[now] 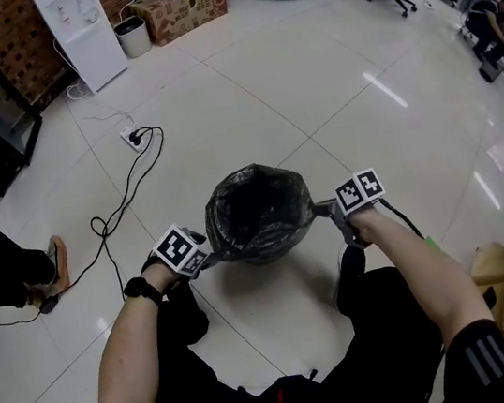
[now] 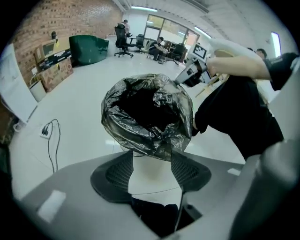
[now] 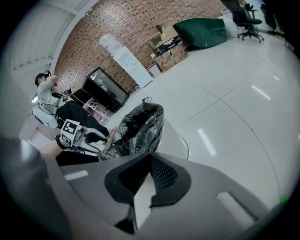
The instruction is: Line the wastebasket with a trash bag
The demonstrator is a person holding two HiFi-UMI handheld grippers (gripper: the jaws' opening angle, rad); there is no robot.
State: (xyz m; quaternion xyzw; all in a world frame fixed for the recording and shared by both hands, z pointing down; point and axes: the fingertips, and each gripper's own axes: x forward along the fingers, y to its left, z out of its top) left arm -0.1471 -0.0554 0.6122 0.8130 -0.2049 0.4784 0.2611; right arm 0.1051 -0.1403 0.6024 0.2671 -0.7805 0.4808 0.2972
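Right gripper [image 1: 329, 211] shut at the liner's rim; left gripper [image 1: 211, 257] wide open beside it.
Head view: black crinkled plastic trash bag [image 1: 258, 212] sits between both grippers, draped over the wastebasket, which it hides. Left gripper view: jaws stand well apart, bag just ahead of the tips, unpressed; judged poised to take hold. Right gripper view: jaws fully together, apparently nipping rim film to tension the liner.

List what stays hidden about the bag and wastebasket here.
- Bag interior: head view, too dark to see how deep it hangs.
- Wastebasket: head view, bag covers it entirely.
- Bag's far outer side: left gripper view, hidden behind its crumpled near fold.
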